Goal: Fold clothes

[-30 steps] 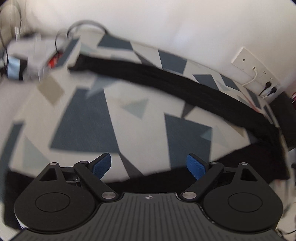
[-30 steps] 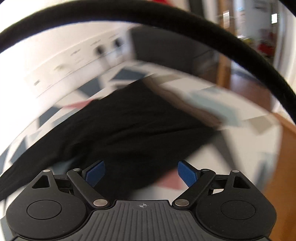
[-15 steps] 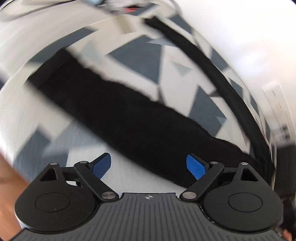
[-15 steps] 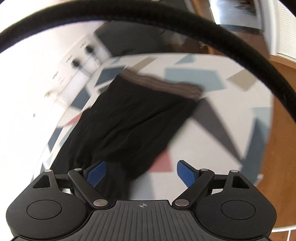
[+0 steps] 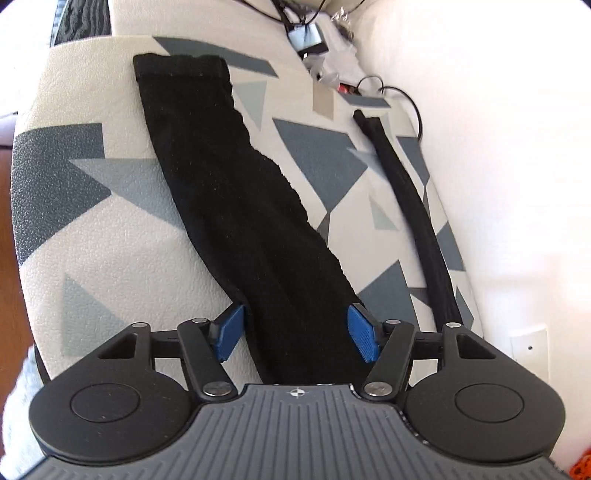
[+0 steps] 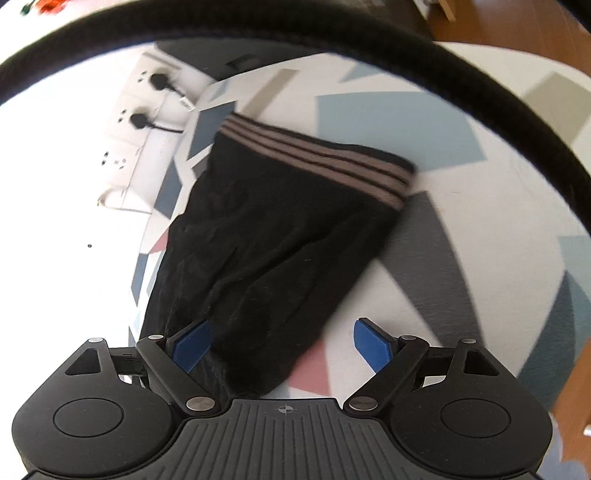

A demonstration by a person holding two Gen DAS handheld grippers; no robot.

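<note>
Left tool (image 5: 297,334): jaws closing, blue pads either side of the black trouser leg (image 5: 236,206); cloth lies between them, the pads not clearly pressing on it. The leg runs away from the tool across the patterned bench cover (image 5: 96,236), flat, hemmed end farthest off. To its right a second black strip (image 5: 413,206) lies narrow along the wall side, apart from the first.

Right tool (image 6: 282,345): jaws wide. Left pad sits over the black garment's near edge, right pad over bare cover (image 6: 461,229); nothing gripped. The garment (image 6: 273,240) spreads away from the tool to a waistband (image 6: 317,162) with brown and black stripes at its far end. View is motion-blurred.

Writing: none legible in either view; no brand marks readable.

Surroundings: thick black cable (image 6: 369,40) arcs across the top of the right view, in front of the scene. White wall sockets (image 6: 136,122) with black plugs beyond the garment, left. Far end of left view: tangle of wires and a small box (image 5: 308,37) by the white wall. Wooden floor (image 6: 517,22) past the bench edge.
</note>
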